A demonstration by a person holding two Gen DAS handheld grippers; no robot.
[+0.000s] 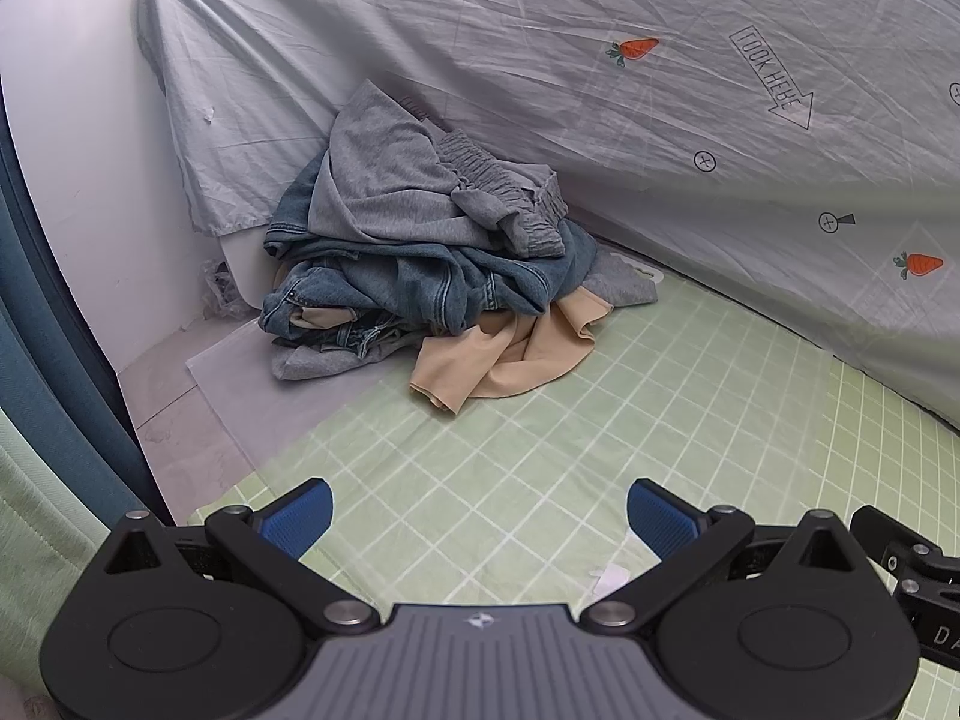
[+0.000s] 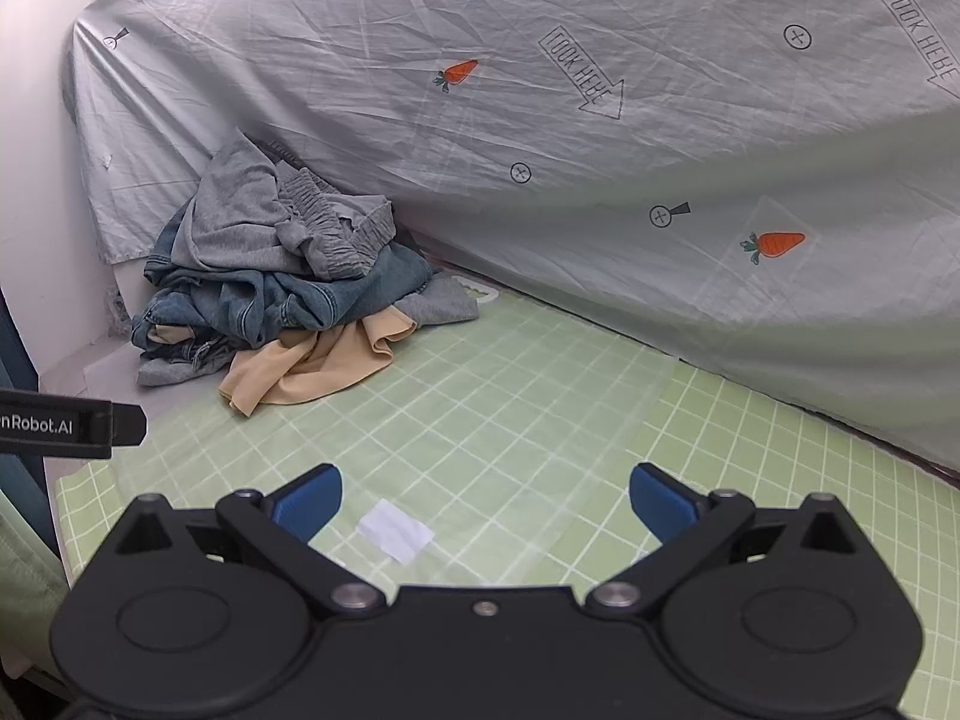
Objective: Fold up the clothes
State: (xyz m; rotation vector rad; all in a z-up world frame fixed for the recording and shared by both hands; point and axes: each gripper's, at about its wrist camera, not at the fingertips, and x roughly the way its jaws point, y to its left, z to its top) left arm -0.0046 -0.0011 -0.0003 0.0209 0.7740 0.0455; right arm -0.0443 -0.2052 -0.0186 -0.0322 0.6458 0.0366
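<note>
The pile of clothes point(image 1: 420, 258) sits at the far left corner of the green checked mat point(image 1: 600, 450), against the hanging grey sheet point(image 1: 540, 60) (grey top uppermost, jeans under it, a tan garment point(image 1: 510, 354) spilling toward the near side). The left gripper point(image 1: 477, 519) and the right gripper point(image 2: 485, 504) both hover over the mat's near edge, jaws spread wide, holding nothing. A white paper scrap point(image 2: 396, 531) lies just before the right one.

Green grid mat point(image 2: 540, 420) w/ white paper scrap point(image 2: 396, 531); carrot-print sheet point(image 2: 540, 150) behind.
</note>
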